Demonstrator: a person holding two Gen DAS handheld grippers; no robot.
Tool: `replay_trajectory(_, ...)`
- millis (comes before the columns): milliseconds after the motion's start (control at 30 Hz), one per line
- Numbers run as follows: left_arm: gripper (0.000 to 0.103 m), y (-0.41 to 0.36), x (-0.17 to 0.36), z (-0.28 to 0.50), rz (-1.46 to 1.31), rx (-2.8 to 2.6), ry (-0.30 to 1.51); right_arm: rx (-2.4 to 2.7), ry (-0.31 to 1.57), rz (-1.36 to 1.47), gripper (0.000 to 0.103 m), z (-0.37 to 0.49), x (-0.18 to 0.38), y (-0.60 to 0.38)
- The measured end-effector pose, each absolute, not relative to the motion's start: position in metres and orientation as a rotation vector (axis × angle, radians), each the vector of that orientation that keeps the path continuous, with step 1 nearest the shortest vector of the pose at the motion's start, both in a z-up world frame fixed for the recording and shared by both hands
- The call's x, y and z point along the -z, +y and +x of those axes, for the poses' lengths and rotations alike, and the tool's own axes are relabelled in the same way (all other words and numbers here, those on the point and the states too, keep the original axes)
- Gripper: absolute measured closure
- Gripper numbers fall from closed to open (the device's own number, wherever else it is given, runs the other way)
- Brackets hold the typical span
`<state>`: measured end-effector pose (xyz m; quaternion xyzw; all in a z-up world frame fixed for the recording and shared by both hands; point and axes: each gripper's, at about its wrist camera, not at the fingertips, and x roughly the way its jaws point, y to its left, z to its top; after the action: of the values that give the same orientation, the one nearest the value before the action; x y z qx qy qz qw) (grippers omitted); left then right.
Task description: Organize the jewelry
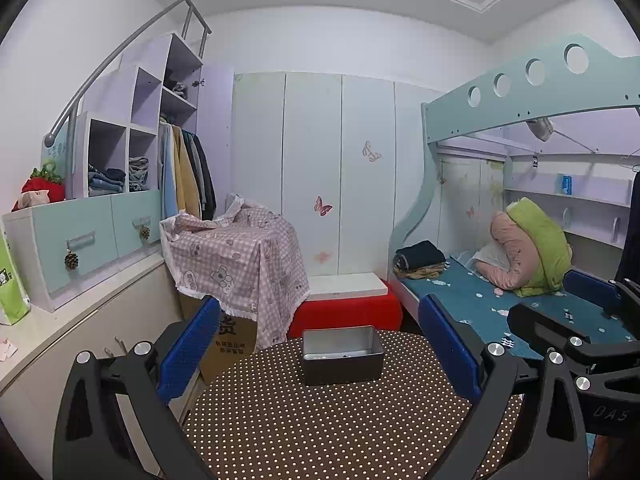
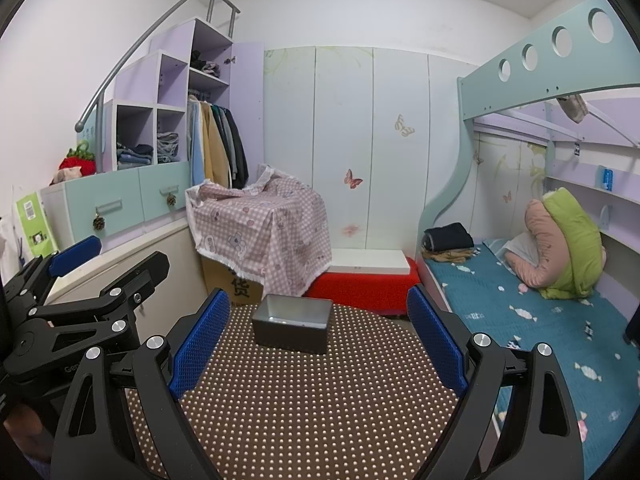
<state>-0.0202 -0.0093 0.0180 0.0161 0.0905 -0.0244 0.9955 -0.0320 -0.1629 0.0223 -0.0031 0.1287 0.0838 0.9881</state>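
A grey metal tin stands open at the far side of a round table with a brown polka-dot cloth. A few small pale items lie inside it, too small to identify. It also shows in the right wrist view. My left gripper is open and empty, held above the table short of the tin. My right gripper is open and empty, also short of the tin. Each gripper appears at the edge of the other's view, the right gripper and the left gripper. No loose jewelry shows on the cloth.
Behind the table stand a red stool with a white box and a cardboard box under a pink checked cloth. A bunk bed is at the right. Drawers and a counter run along the left.
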Motion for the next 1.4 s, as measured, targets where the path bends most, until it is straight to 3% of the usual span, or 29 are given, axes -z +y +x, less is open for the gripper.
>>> replay_trajectory(1400, 0.007, -0.005, -0.009, -0.014, 0.034, 0.049, 0.186, -0.171, 0.273, 0.003, 0.016, -0.035, -0.013, -0.152)
